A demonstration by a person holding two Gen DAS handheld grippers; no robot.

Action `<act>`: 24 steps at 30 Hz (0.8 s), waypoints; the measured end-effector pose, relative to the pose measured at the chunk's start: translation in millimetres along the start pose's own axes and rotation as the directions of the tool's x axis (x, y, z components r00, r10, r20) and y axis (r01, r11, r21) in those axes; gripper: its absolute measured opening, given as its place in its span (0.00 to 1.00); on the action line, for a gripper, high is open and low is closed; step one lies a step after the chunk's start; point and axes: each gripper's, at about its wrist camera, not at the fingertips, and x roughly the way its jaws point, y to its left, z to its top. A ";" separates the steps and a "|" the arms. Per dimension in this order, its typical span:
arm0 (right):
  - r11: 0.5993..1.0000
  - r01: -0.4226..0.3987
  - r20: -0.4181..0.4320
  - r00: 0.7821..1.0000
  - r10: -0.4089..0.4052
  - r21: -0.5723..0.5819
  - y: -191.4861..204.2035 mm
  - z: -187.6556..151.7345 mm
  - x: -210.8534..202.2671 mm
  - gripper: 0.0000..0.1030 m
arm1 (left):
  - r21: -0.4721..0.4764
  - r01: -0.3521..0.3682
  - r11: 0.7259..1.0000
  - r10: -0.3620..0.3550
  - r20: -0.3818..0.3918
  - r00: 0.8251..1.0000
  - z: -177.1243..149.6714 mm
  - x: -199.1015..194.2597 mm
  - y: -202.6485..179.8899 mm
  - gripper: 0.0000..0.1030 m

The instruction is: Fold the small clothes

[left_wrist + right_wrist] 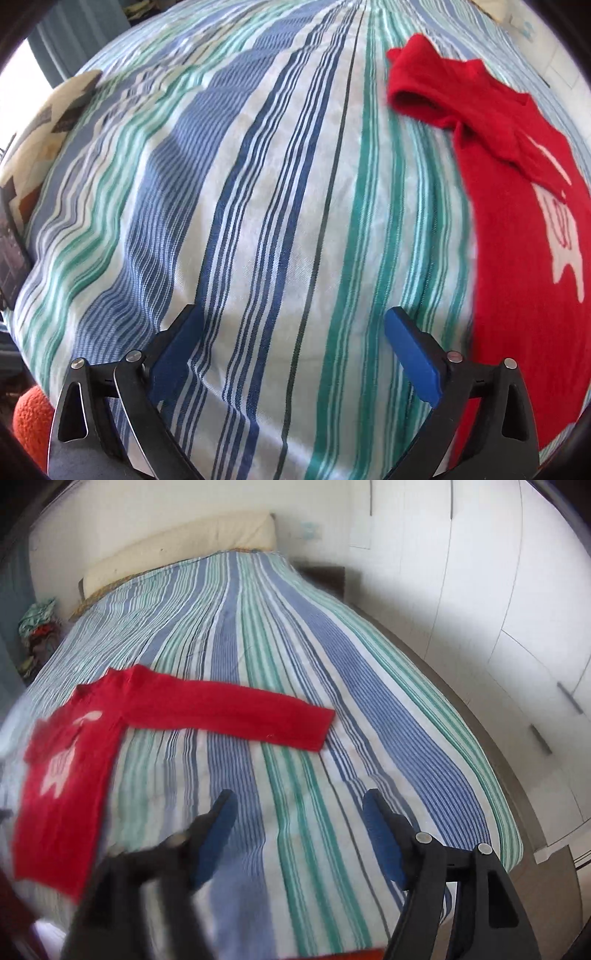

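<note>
A small red long-sleeved sweater [517, 229] with a white motif lies on the striped bedspread [258, 203]. In the left wrist view it lies at the right, one sleeve folded over its chest. My left gripper [293, 321] is open and empty, above bare bedspread just left of the sweater's hem. In the right wrist view the sweater [74, 775] lies at the left, its other sleeve [236, 712] stretched out flat to the right. My right gripper [299, 805] is open and empty, above the bedspread [332, 664] in front of that sleeve.
A cream headboard [184, 542] stands at the far end of the bed. White wardrobe doors [498, 609] run along the bed's right side. A pile of clothes [37, 627] sits beside the bed at far left. A patterned cushion [48, 125] and an orange knitted thing [31, 421] lie at the left.
</note>
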 end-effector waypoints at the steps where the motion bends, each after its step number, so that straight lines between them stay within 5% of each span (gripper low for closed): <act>1: 1.000 0.003 0.000 1.000 -0.003 -0.024 5.3 -7.1 -5.7 0.68 | -0.001 0.017 1.000 -0.017 0.021 1.000 -2.6 3.1 2.0 1.00; 4: 0.999 -0.004 -0.006 1.000 0.003 -0.053 19.2 -29.3 -15.5 0.68 | 0.036 0.017 0.999 -0.021 0.088 0.996 -10.7 4.3 1.4 1.00; 9: 0.994 0.014 0.000 1.000 -0.014 -0.105 29.3 -38.7 -15.8 0.68 | 0.146 -0.057 0.988 0.051 0.042 0.998 -2.3 -13.8 -15.9 0.98; 14: 0.992 0.012 -0.039 0.999 -0.017 -0.125 30.8 -41.4 -5.5 0.68 | 0.248 0.151 0.957 -0.191 0.149 0.970 46.0 -81.7 -66.3 0.98; 17: 0.993 0.013 -0.042 0.999 -0.018 -0.113 28.8 -41.7 -3.4 0.68 | 0.398 0.259 0.880 -0.330 0.122 0.936 77.1 -102.7 -133.9 0.98; 19: 0.994 0.014 -0.055 0.998 -0.020 -0.109 28.4 -41.4 -0.3 0.68 | 0.527 0.248 0.813 -0.357 0.114 0.927 83.7 -106.0 -188.7 0.98; 22: 0.991 0.030 -0.060 0.997 -0.038 -0.129 31.7 -43.1 0.5 0.68 | 0.705 0.183 0.685 -0.334 0.080 0.939 79.3 -91.2 -258.1 0.94; 24: 0.988 0.043 -0.054 0.997 -0.051 -0.146 34.5 -44.4 -1.0 0.68 | 0.756 0.185 0.627 -0.295 0.010 0.956 77.5 -67.3 -282.7 0.76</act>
